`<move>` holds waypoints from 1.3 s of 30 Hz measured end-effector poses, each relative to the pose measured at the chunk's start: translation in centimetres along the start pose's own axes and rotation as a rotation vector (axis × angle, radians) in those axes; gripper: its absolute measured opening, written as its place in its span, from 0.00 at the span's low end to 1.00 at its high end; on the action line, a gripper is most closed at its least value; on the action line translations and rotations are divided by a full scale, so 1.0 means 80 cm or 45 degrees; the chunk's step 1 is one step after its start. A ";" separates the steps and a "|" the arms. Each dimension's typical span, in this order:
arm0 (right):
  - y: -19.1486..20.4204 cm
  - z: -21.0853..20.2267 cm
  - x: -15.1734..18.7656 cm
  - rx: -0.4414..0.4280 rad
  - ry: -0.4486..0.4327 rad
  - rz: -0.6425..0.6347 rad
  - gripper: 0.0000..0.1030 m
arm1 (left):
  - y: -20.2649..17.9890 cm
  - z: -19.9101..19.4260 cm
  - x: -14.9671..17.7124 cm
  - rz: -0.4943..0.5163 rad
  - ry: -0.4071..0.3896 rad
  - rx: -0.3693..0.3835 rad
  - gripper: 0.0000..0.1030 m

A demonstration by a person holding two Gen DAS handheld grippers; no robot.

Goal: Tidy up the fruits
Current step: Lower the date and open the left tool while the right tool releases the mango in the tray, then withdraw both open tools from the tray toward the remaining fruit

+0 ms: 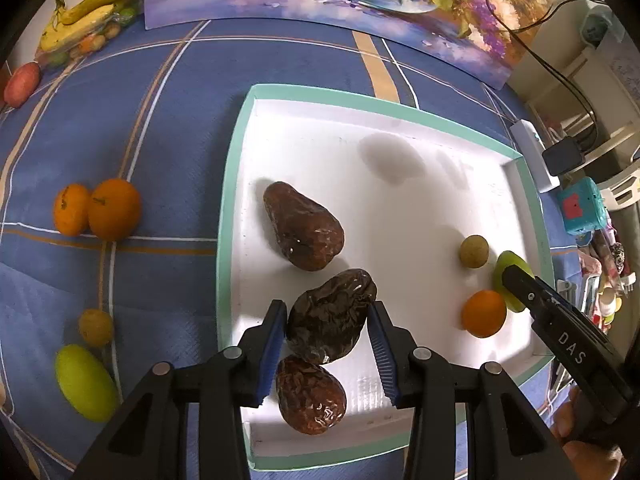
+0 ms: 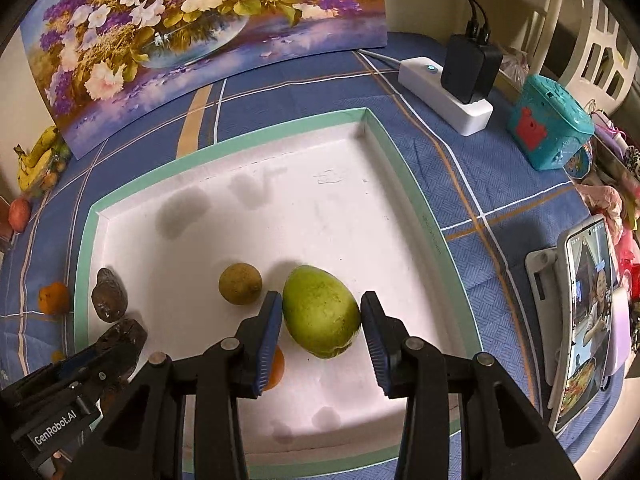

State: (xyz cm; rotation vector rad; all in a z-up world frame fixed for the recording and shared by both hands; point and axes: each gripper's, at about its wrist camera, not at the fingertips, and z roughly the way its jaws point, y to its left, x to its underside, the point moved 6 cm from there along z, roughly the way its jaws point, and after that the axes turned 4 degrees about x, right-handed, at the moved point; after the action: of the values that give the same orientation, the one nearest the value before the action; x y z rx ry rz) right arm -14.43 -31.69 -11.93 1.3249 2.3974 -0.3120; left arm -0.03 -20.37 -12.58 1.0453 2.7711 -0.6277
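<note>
Nearest the left hand-held gripper [image 1: 329, 350], a wrinkled dark brown fruit [image 1: 330, 316] sits between the spread blue pads; the left pad looks to touch its skin while the right pad stands just off it, so the jaws are open around it, not clamped. It lies in the white tray [image 1: 236, 184], touching a second shrivelled brown fruit [image 1: 311, 394] below it, with a third [image 1: 304, 226] just beyond. Judging by the creased skin, it is probably soft and light, best taken across its widest middle with gentle pressure.

The right hand-held gripper [image 2: 320, 336] straddles a green mango-like fruit [image 2: 320, 312] the same way, jaws open, pads just beside its flanks. Its smooth, rounded skin could slip; its broad belly looks the safest hold, and it is likely firmer and heavier.

Farther off, a small tan round fruit [image 2: 240, 283] and an orange [image 1: 483, 313] rest in the tray, and two oranges [image 1: 98, 210] wait on the blue surface [image 1: 160, 120].
</note>
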 end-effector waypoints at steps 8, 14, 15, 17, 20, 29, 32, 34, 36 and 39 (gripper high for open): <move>-0.005 0.000 -0.002 0.013 0.015 0.026 0.41 | 0.002 -0.012 -0.004 0.007 0.009 -0.010 0.48; -0.002 -0.023 -0.010 0.006 -0.036 0.016 0.41 | -0.003 -0.043 -0.010 0.030 -0.040 0.001 0.49; 0.000 -0.029 -0.011 0.006 -0.050 0.009 0.41 | -0.003 -0.049 -0.011 0.033 -0.053 0.002 0.49; 0.004 -0.045 -0.016 0.010 -0.084 -0.009 0.41 | -0.003 -0.062 -0.014 0.034 -0.080 0.002 0.49; 0.012 -0.066 -0.019 0.012 -0.122 -0.028 0.41 | 0.001 -0.081 -0.018 0.032 -0.127 -0.011 0.49; 0.034 -0.100 -0.012 0.016 -0.143 -0.069 0.41 | 0.027 -0.121 -0.023 0.015 -0.230 -0.087 0.49; 0.042 -0.105 -0.006 0.022 -0.141 -0.090 0.41 | 0.037 -0.130 -0.024 0.008 -0.249 -0.112 0.49; 0.048 -0.107 -0.003 0.022 -0.141 -0.108 0.41 | 0.043 -0.136 -0.024 0.002 -0.259 -0.121 0.49; 0.054 -0.108 -0.001 0.015 -0.140 -0.121 0.41 | 0.049 -0.140 -0.025 -0.003 -0.268 -0.128 0.49; 0.063 -0.110 0.001 0.005 -0.141 -0.137 0.41 | 0.055 -0.145 -0.026 -0.008 -0.276 -0.141 0.49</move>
State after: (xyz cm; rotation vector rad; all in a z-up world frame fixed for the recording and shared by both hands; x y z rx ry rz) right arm -12.12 -25.71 -4.07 1.1517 2.3803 -0.4090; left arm 4.89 -13.84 -3.06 0.8893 2.5900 -0.5452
